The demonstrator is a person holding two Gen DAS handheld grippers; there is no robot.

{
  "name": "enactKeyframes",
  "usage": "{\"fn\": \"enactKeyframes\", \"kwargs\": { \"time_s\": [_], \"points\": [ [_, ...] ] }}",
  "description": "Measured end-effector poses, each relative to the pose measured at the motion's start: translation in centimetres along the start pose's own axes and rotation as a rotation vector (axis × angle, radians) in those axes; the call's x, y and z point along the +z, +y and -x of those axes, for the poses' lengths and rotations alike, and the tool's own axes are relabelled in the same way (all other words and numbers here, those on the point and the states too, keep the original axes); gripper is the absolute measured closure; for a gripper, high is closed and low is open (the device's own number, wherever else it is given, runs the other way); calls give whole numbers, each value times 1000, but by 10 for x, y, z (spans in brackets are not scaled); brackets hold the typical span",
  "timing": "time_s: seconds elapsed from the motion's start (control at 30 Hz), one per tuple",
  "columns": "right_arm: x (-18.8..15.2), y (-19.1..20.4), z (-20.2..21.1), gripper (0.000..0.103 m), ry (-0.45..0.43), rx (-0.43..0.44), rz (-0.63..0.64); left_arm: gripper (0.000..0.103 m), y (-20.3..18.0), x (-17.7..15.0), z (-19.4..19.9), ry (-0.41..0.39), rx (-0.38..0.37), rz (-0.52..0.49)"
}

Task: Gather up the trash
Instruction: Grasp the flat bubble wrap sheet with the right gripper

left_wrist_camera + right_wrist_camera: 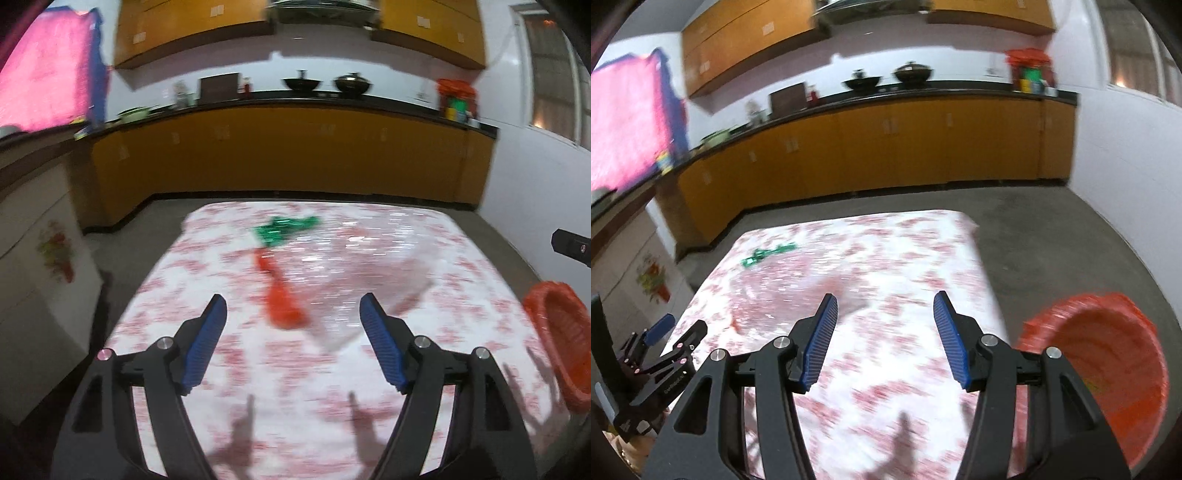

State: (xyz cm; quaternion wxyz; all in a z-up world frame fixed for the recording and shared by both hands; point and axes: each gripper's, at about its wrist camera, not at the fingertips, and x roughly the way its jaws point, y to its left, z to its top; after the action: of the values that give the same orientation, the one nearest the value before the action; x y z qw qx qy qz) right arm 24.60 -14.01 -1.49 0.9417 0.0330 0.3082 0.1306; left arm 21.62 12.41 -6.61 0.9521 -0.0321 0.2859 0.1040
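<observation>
A table with a red-and-white patterned cloth [258,369] carries trash. A green wrapper [284,229] lies at the far side; it also shows in the right wrist view [768,254]. An orange-red wrapper [282,301] lies just ahead of my left gripper [293,314], beside a clear plastic sheet [354,258]. My left gripper is open and empty above the cloth. My right gripper [884,310] is open and empty over the cloth [886,369]. An orange basket [1108,369] stands at the table's right edge; it also shows in the left wrist view [557,332].
Yellow kitchen cabinets [295,162] with a dark counter run behind the table. A white cabinet [40,277] stands at the left. Grey floor [1071,240] lies to the right. The left gripper shows at the left of the right wrist view [661,354].
</observation>
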Motion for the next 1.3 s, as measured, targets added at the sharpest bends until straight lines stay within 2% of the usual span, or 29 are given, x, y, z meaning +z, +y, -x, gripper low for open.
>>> {"fn": "enactKeyframes", "kwargs": {
  "time_s": [0.13, 0.37, 0.5, 0.63, 0.8, 0.87, 0.93, 0.97, 1.03, 1.13, 1.3],
  "points": [
    [6, 33, -32, 48, 18, 24, 39, 29, 36, -3, -2, 6, 44, 48],
    [6, 70, -84, 48, 72, 34, 40, 29, 69, -6, -4, -1, 84, 103],
    [2, 86, -110, 36, 75, -8, 69, 29, 85, -7, -6, -1, 90, 139],
    [6, 82, -129, 25, 80, -37, 31, 28, 96, -10, -10, 8, 86, 160],
    [6, 78, -150, 21, 114, -51, 29, 28, 100, -11, -17, 22, 73, 167],
    [3, 77, -155, 28, 136, -17, 29, 28, 101, -10, -20, 25, 64, 172],
    [1, 79, -158, 53, 162, 23, 41, 28, 100, -10, -22, 26, 59, 175],
    [0, 82, -158, 57, 165, 32, 56, 28, 100, -10, -23, 27, 56, 175],
    [-1, 88, -156, 73, 157, 35, 86, 28, 98, -10, -24, 29, 50, 176],
    [-2, 90, -149, 78, 145, 44, 92, 28, 95, -10, -24, 30, 45, 172],
    [0, 82, -130, 81, 119, 63, 54, 28, 88, -8, -23, 36, 35, 160]
  ]
}}
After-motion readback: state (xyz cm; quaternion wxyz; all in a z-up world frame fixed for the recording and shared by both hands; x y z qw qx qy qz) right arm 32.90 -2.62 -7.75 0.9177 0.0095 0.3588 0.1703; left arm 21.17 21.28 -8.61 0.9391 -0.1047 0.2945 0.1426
